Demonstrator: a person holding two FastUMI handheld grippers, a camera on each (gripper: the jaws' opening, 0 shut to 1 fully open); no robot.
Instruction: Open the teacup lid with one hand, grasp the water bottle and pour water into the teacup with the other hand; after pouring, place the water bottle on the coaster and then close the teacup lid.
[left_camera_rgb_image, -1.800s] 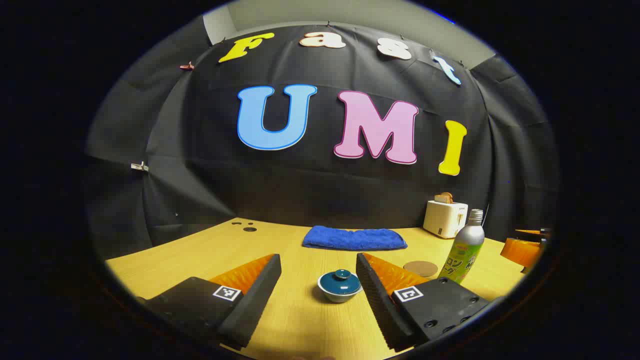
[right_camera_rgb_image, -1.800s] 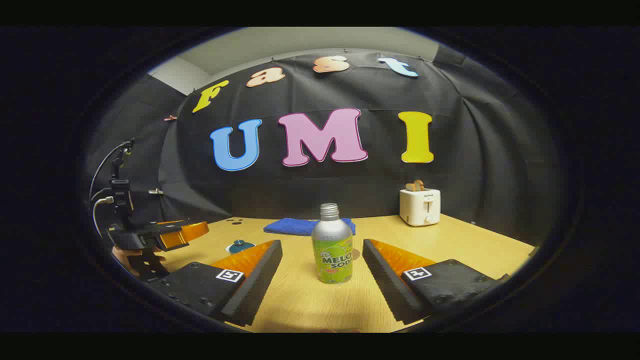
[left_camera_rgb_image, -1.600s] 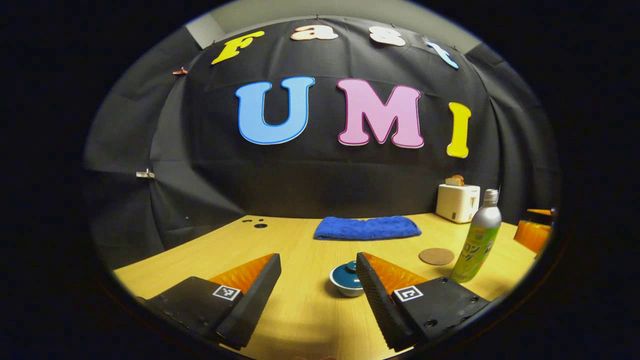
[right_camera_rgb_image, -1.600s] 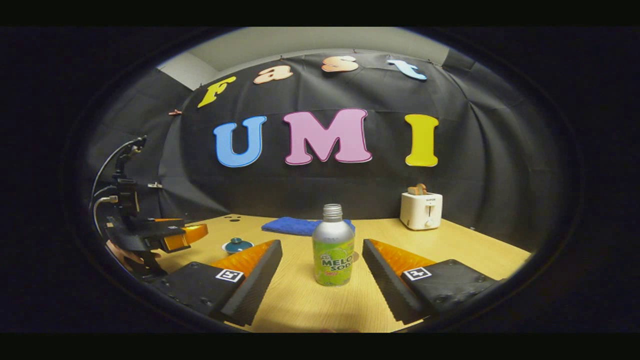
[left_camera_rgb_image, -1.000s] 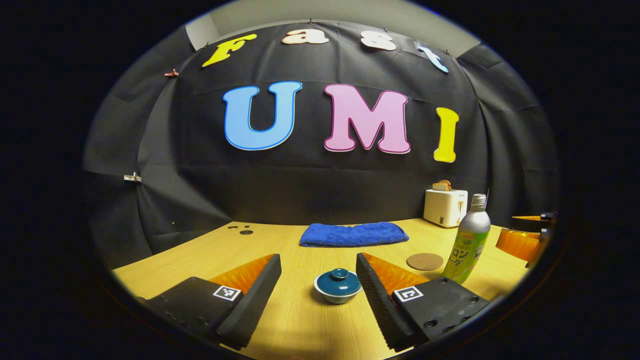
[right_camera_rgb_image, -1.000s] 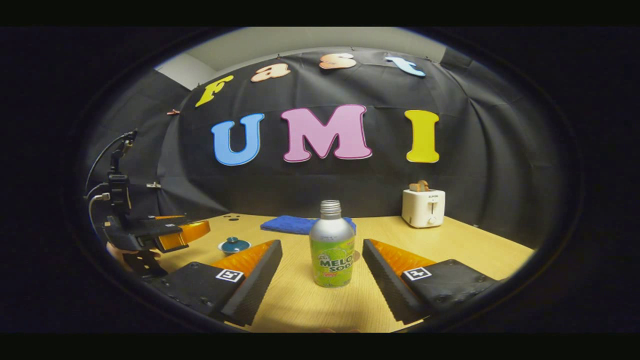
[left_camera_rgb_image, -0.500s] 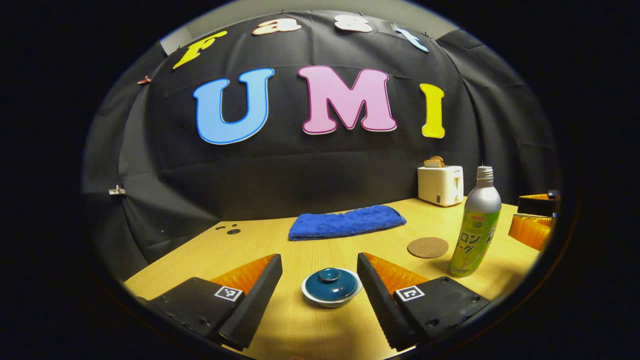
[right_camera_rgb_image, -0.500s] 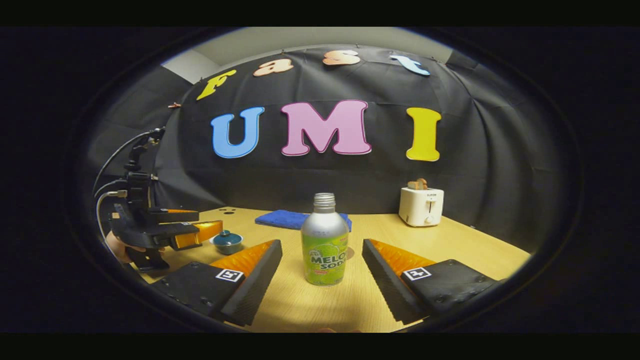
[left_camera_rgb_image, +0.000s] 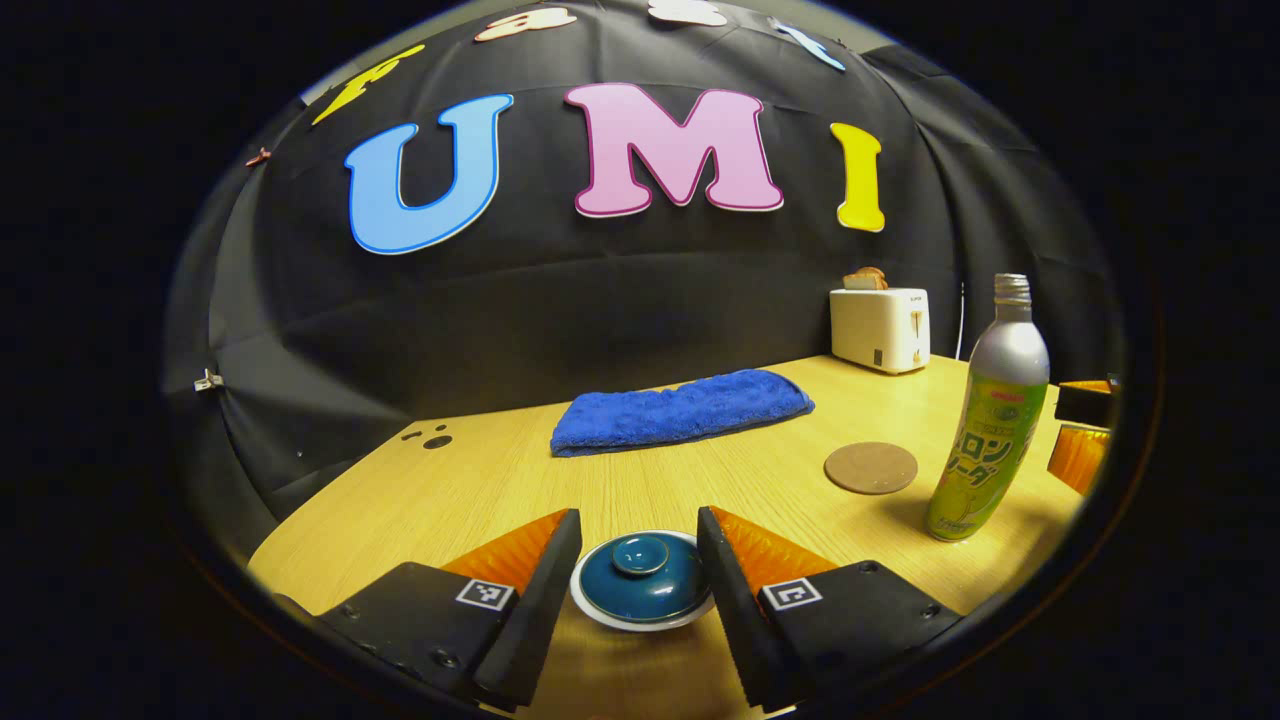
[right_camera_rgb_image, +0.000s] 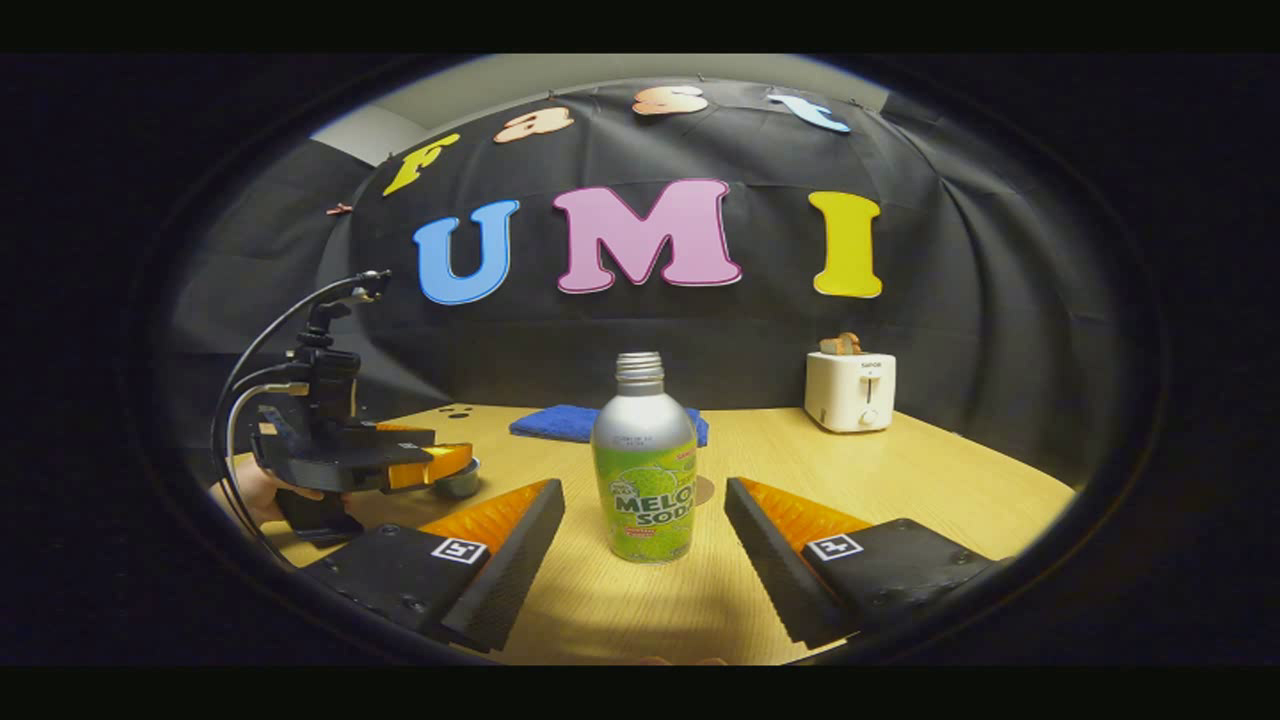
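The white teacup with its blue lid (left_camera_rgb_image: 640, 585) sits on the wooden table (left_camera_rgb_image: 480, 490), low between the fingers of my left gripper (left_camera_rgb_image: 638, 530). The jaws stand open on either side of the cup's rim, and the lid is on. Farther right stands the silver and green water bottle (left_camera_rgb_image: 985, 420), upright and uncapped, with the round brown coaster (left_camera_rgb_image: 870, 467) to its left. In the right gripper view the bottle (right_camera_rgb_image: 645, 480) stands just beyond my right gripper (right_camera_rgb_image: 645, 492), which is open. The left gripper (right_camera_rgb_image: 425, 465) hides most of the teacup (right_camera_rgb_image: 462, 487).
A folded blue towel (left_camera_rgb_image: 680, 410) lies at the back of the table. A white toaster (left_camera_rgb_image: 880, 328) stands at the back right. A hand (right_camera_rgb_image: 250, 495) holds the left gripper at the table's left edge, with cables rising from it.
My left gripper has moved forward and down, so the teacup now sits between its fingers, which have narrowed a little. My right gripper has come closer to the bottle.
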